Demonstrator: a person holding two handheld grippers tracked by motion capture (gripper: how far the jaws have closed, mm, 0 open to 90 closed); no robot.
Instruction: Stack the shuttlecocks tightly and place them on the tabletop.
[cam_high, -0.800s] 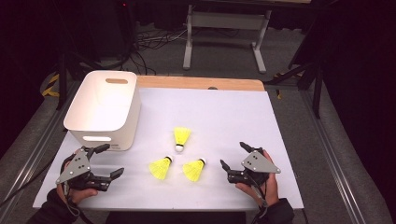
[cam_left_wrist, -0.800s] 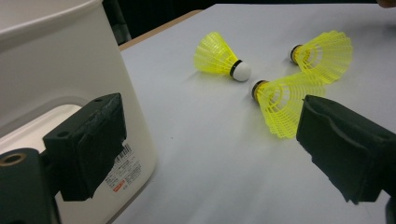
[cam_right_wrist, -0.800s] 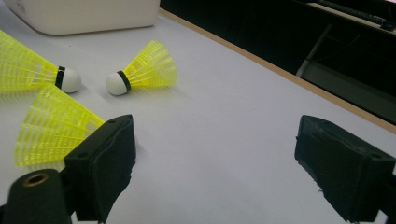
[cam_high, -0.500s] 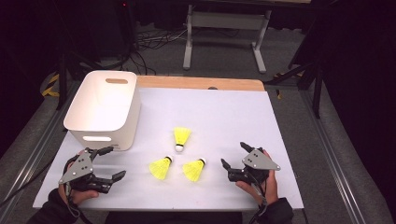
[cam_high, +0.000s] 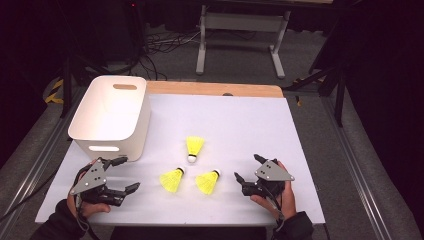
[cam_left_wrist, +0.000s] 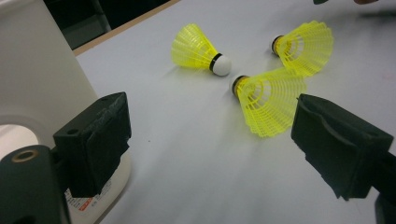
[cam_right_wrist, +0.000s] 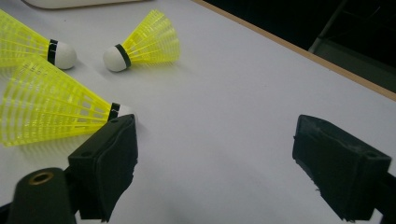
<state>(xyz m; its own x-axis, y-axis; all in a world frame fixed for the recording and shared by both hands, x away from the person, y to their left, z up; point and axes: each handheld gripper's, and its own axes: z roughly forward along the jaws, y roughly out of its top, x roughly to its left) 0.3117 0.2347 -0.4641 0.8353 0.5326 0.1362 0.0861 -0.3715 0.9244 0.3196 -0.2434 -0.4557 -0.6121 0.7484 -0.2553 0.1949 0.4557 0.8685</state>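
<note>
Seen with nothing yet moved: white bin (cam_high: 111, 117) beyond the left gripper (cam_high: 121, 174), three yellow shuttlecocks (cam_high: 195, 147) loose on the worktop (cam_high: 250, 130) between both pairs of released, empty fingers (cam_high: 239, 177); right gripper (cam_high: 248, 168) nearest one.

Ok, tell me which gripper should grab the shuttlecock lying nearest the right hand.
Right, probably. The right gripper is open and sits just beside the nearest shuttlecock, whose cork lies by its jaw in the right gripper view. The left gripper has another shuttlecock lying in between.
</note>
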